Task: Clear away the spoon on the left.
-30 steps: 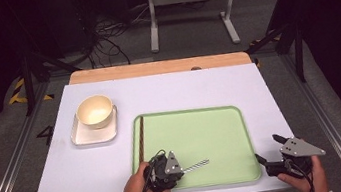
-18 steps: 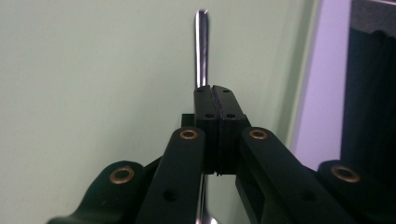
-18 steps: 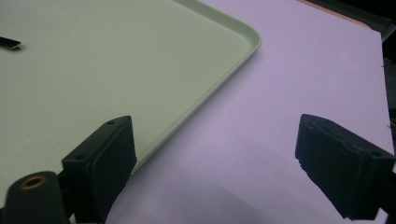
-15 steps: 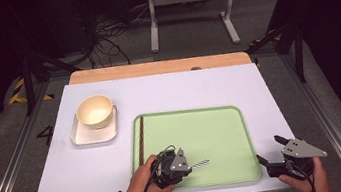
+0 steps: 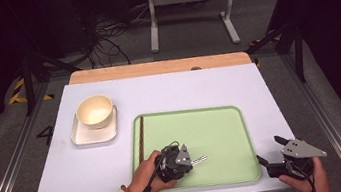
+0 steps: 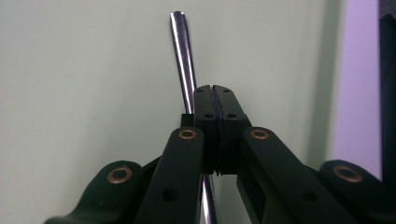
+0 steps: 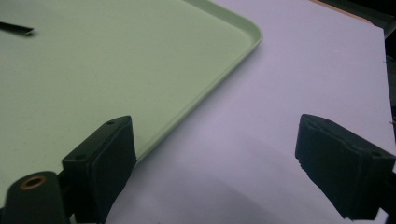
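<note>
Left hand-held gripper (image 6: 214,100), jaws just closed, pinches a metal utensil handle (image 6: 183,60) over the green tray (image 5: 213,125), right hand-held gripper (image 7: 215,163) open over the tabletop (image 7: 303,70); lift gently, handle level, since the grip looks off-centre.

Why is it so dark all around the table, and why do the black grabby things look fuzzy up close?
High view: light falls on the white table, the floor behind stays dim. Left gripper view: a bright glint runs along the thin shiny metal utensil handle; the near jaws look soft. Right gripper view: the pale green plastic tray is dim, the near pads blurred.
</note>
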The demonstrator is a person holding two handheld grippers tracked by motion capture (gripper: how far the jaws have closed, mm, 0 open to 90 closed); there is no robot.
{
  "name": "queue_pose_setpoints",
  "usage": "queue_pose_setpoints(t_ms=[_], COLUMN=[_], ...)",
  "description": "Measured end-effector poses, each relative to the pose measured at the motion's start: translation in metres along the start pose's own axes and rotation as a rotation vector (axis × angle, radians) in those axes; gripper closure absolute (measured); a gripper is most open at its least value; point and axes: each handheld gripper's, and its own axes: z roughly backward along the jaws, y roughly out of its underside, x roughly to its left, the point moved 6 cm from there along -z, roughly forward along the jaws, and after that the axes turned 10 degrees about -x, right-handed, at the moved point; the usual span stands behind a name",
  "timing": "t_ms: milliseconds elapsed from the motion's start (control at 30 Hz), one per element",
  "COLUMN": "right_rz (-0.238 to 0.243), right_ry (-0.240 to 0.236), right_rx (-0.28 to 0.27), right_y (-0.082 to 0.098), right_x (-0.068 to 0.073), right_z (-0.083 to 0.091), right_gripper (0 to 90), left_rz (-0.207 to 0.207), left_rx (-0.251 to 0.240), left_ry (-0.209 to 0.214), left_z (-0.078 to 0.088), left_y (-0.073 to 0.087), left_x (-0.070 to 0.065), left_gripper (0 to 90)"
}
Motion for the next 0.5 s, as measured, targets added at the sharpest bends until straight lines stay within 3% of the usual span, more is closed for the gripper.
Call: queue_pose_setpoints(t_ms=[267,500], right_rz=[0.001,0.0], right_ry=[-0.007,-0.007], right_rx=[-0.001,-0.001], right_y=[-0.001,-0.001], right_x=[0.002,0.001], right_z=[-0.001,-0.001], right_gripper=[12.7,12.7], left_rz=[0.08,0.12], left_rx=[0.0,0.0], left_ry=[-0.07,-0.09], left_z=[0.011,0.025], left_y=[0.014,0.029], left_x=[0.03,0.04], left_gripper=[89.5,89.8])
